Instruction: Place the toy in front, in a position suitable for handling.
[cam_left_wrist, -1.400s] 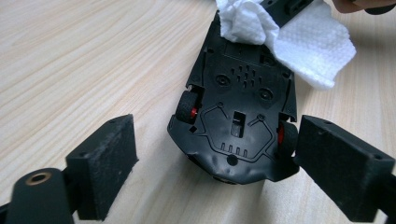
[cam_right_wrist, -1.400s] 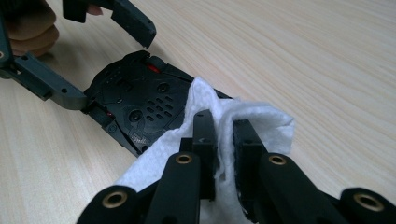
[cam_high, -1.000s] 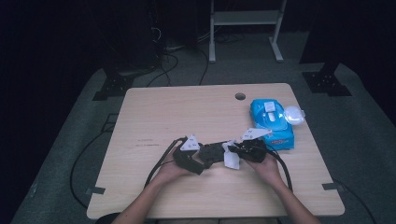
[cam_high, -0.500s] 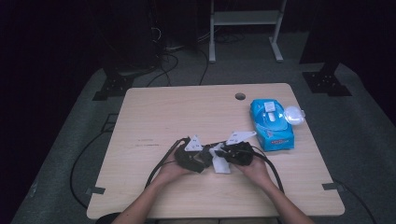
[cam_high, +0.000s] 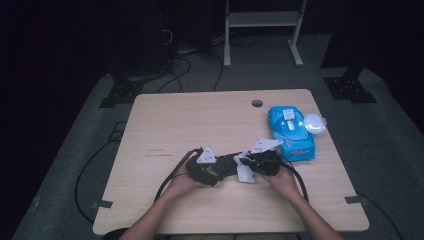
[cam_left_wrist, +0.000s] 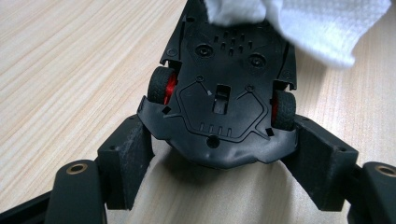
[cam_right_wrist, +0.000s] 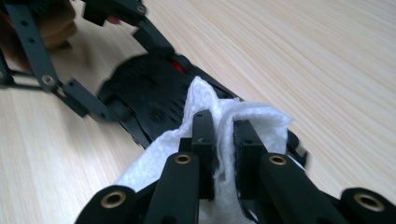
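Wiping under way: our left tool (cam_left_wrist: 219, 186) clamps car (cam_left_wrist: 224, 93) underside-up; right tool (cam_right_wrist: 223, 135) pinches wipe (cam_right_wrist: 243, 121) against chassis. Remaining: we judge other faces uncleaned.

Toy car (cam_left_wrist: 224, 107) front end covered by white wipe (cam_left_wrist: 322, 28), wipe cut by top edge in left gripper view. Car blurred in right gripper view. Blue packet (cam_high: 291, 133) print too small to read.

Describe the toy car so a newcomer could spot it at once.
On the wooden table, look at the near edge where the left gripper and right gripper meet. The toy car sits clamped between the left gripper's jaws. It is black plastic, underside showing, with red-hubbed wheels; the white wipe touches it.
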